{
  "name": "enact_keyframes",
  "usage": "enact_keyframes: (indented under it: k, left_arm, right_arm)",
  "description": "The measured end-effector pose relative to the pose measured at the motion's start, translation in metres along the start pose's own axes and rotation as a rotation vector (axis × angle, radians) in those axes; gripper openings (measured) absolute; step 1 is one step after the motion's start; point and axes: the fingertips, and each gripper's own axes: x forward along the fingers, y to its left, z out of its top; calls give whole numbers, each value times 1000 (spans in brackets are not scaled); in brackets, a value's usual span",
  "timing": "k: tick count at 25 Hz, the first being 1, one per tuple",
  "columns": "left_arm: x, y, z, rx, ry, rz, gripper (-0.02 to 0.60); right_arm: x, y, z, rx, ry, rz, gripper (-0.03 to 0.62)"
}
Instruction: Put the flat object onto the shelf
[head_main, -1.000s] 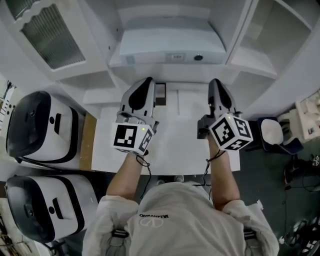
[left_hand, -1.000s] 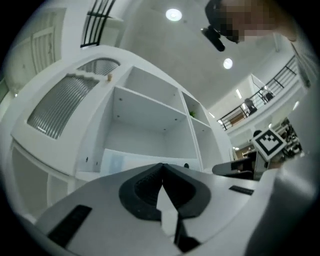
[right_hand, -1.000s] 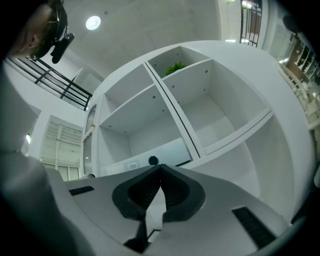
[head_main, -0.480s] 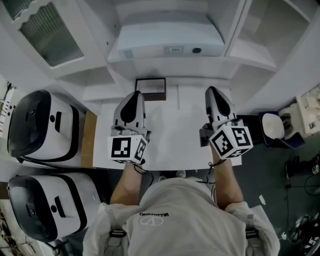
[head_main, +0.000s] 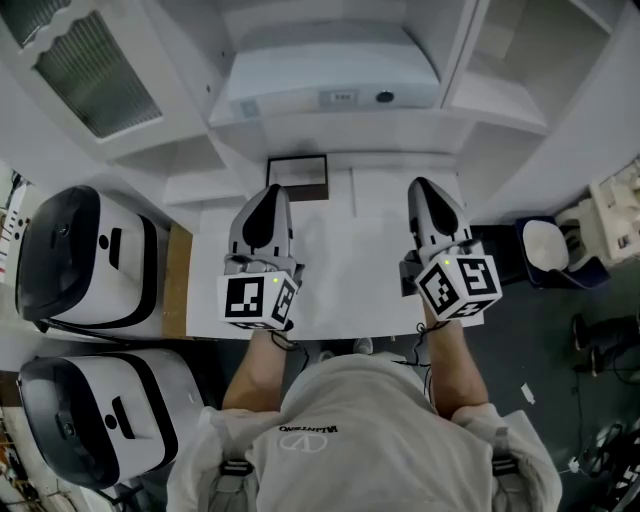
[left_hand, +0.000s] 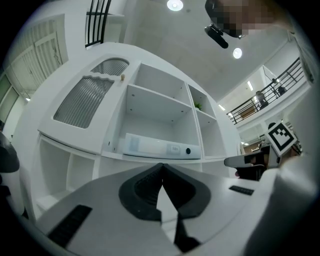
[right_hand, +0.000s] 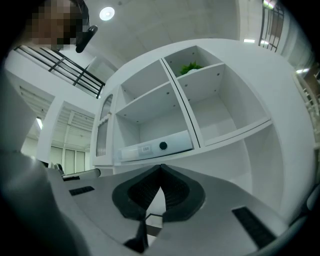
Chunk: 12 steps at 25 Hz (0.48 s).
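Observation:
A flat white panel with a dark frame (head_main: 297, 178) lies at the back of the white table (head_main: 345, 280), just under the shelf unit. My left gripper (head_main: 268, 194) hovers over the table with its tips just short of the panel's near edge, jaws shut and empty. My right gripper (head_main: 422, 188) is level with it to the right, also shut and empty. In the left gripper view the closed jaws (left_hand: 161, 166) point at the open shelf compartment (left_hand: 155, 117). The right gripper view shows shut jaws (right_hand: 160, 167) aimed at the same shelves (right_hand: 150, 117).
A long white box (head_main: 330, 88) with a dark round button lies in the lower middle compartment. A ribbed-glass cabinet door (head_main: 98, 72) is at the upper left. Two black-and-white appliances (head_main: 80, 255) (head_main: 88, 420) stand left of the table. A green plant (right_hand: 190, 67) sits on a top shelf.
Both grippers drew back from the shelf toward the person. The framed panel, partly hidden beside the left gripper before, now shows whole ahead of its tips.

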Motion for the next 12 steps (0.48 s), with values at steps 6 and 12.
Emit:
enact_keyframes:
  k: [6,12]
  left_arm:
    - [0,-3,-1,-10,0,-3,5]
    - [1,-2,-3,-24,3,-5,5]
  right_arm:
    - [-2,0,-1,-8,12,0,9]
    - [-1,1,-5,-12,21,1,9]
